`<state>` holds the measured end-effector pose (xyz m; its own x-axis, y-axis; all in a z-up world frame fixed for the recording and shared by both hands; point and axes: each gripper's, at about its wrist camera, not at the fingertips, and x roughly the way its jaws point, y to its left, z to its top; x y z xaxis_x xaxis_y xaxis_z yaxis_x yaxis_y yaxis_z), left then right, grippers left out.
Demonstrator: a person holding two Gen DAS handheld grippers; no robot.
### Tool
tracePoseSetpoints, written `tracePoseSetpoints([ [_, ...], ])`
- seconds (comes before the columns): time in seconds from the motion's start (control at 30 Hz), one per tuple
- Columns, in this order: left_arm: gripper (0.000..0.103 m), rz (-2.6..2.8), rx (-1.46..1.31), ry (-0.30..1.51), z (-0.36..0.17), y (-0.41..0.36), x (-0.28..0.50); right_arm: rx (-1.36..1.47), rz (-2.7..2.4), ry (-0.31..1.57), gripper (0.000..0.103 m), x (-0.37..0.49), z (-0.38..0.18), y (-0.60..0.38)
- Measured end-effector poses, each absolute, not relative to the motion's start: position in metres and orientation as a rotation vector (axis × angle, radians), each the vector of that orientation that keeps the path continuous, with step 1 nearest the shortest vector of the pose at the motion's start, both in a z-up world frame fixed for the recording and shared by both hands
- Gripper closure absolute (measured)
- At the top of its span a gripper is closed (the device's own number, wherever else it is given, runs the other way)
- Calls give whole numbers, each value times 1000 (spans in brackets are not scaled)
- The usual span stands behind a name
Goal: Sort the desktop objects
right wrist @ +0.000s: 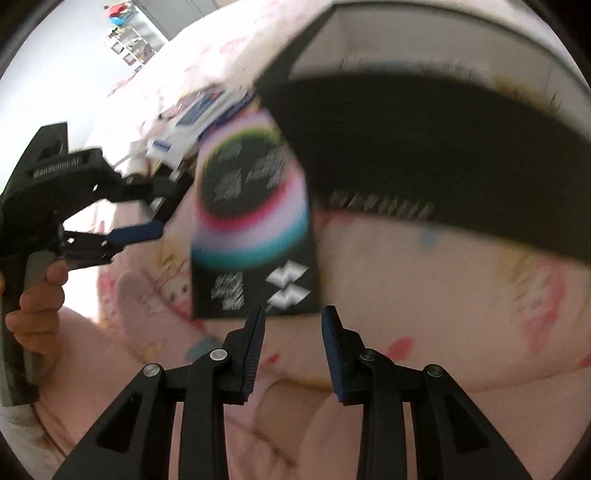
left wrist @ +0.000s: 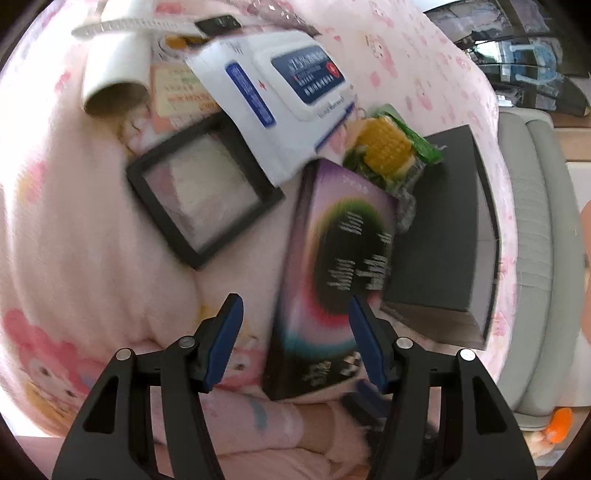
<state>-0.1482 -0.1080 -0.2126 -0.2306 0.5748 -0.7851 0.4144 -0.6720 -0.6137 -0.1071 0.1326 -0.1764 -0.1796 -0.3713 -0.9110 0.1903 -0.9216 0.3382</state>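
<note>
We see a heap of desktop things lying on a pink cartoon-print blanket (left wrist: pixel 85 236). From the left wrist view, our left gripper (left wrist: pixel 295 314) hangs above the blanket with its blue pads spread apart and nothing pressed between them; the near end of a tall dark box with a rainbow ring (left wrist: pixel 332 273) shows between the fingers but lies below them, untouched as far as we can judge through the blur. A green corn snack packet (left wrist: pixel 391 147) leans on the far end of that box. A black open box (left wrist: pixel 443 236) sits just to the right of the rainbow box, touching its side. A white wet-wipes pack (left wrist: pixel 288 96) lies beyond, overlapping a black square frame (left wrist: pixel 199 192). Farther back sit a white paper roll (left wrist: pixel 118 62), a white strap with a dark face (left wrist: pixel 147 26) and a pink card (left wrist: pixel 181 92).

In the right wrist view, our right gripper (right wrist: pixel 293 321) points down at the blanket (right wrist: pixel 424 314) just short of the rainbow box (right wrist: pixel 255 229), its jaws a narrow gap apart and holding nothing. The black open box (right wrist: pixel 424 140) fills the upper right. At left, a hand (right wrist: pixel 37 306) grips the handle of the left gripper (right wrist: pixel 136 230)
</note>
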Motion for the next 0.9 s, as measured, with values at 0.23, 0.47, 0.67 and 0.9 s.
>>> tracePoseSetpoints([
  [0.23, 43, 2018, -1996, -1130, -231, -90, -146, 1799, -2121, -270, 74, -106, -190, 132],
  [0.47, 42, 2042, -2004, -1050, -230, -81, -152, 1728, -2305, -233, 73, -123, -170, 158],
  [0.67, 38, 1990, -1979, -1072, -229, -80, -150, 1691, -2166, -360, 71, -129, -181, 148],
  [0.9, 35, 2018, -1939, -1119, -223, -87, -149, 1619, -2119, -323, 69, -105, -166, 140],
])
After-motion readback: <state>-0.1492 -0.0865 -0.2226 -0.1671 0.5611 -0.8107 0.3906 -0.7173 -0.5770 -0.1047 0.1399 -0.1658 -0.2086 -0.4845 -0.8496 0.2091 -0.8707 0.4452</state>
